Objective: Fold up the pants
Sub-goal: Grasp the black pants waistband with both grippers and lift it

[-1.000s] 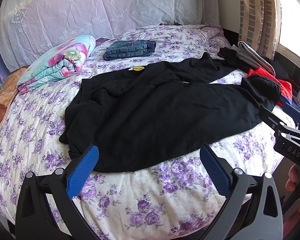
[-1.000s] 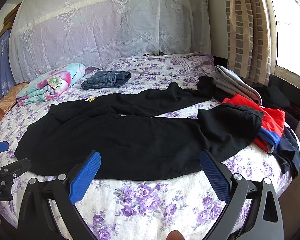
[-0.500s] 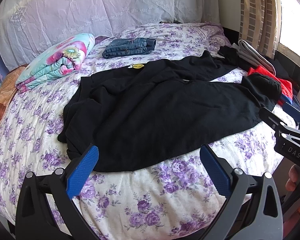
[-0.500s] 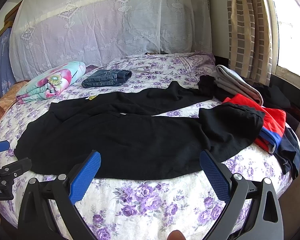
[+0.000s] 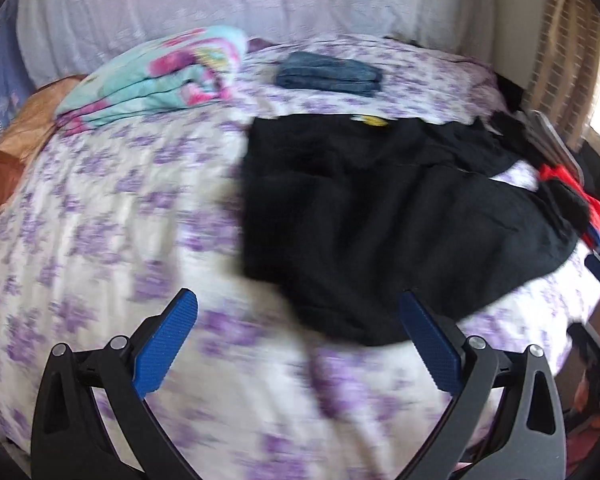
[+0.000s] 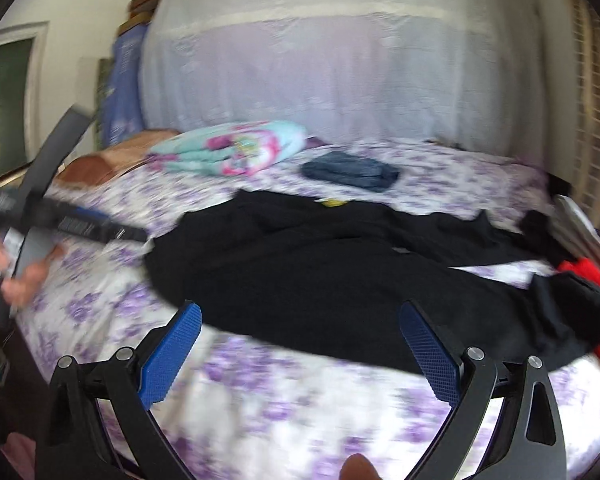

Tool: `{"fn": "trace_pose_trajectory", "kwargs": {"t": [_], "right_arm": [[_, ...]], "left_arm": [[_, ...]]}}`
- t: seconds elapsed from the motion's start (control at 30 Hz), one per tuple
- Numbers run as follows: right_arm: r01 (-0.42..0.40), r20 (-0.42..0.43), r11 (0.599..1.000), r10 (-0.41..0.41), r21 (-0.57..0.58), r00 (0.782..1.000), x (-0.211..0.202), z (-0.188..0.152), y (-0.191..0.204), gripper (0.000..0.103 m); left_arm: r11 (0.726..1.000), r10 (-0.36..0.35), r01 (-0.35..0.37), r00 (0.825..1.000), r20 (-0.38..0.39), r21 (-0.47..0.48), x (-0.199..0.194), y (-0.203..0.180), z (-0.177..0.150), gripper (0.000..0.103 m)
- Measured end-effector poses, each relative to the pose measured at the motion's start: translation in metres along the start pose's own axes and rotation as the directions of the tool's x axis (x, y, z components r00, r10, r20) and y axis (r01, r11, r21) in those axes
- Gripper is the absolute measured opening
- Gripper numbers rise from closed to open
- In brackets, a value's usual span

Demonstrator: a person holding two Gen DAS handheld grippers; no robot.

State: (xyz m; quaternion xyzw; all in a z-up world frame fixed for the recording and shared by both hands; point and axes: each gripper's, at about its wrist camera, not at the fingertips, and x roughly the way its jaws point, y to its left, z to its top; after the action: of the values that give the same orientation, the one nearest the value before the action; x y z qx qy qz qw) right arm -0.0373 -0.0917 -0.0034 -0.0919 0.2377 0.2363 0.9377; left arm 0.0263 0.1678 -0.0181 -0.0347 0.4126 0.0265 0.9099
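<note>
Black pants [image 5: 380, 220] lie spread flat on the floral bedsheet [image 5: 100, 220], waist end to the left and legs running right. A small yellow tag [image 5: 370, 120] shows at their far edge. My left gripper [image 5: 296, 304] is open over the sheet at the near left corner of the pants, holding nothing. My right gripper [image 6: 300, 312] is also open and empty, hovering before the near edge of the pants [image 6: 340, 272]. In the right wrist view a hand [image 6: 20, 276] holds the left gripper [image 6: 134, 234], whose tip is close to the waist end. Both views are motion-blurred.
Folded jeans [image 5: 328, 76] and a folded floral blanket [image 5: 160, 76] lie at the far side of the bed. Red and dark clothes [image 6: 592, 276] pile at the right edge by the curtain [image 6: 592, 80]. A white-covered headboard [image 6: 340, 80] stands behind.
Both grippers have swung left, so the pants now sit right of centre. The left gripper has risen toward the waist end. Both stay open, and the pants have not moved.
</note>
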Motion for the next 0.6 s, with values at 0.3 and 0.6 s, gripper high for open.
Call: {"fn": "trace_pose_trajectory", "kwargs": {"t": [0.3,0.6], "right_arm": [[-0.178,-0.154,0.935,0.136,-0.306,0.979,0.094,0.033,0.129,0.072],[-0.117,-0.258,0.898,0.005,-0.424,0.966,0.169,0.034,0.151,0.015]], "left_arm": [[0.995,-0.088,0.09,0.994,-0.057,0.037,0.039,0.071,0.072,0.099],[0.956,-0.265,0.285,0.939,-0.221,0.064,0.143,0.064,0.147,0.084]]}}
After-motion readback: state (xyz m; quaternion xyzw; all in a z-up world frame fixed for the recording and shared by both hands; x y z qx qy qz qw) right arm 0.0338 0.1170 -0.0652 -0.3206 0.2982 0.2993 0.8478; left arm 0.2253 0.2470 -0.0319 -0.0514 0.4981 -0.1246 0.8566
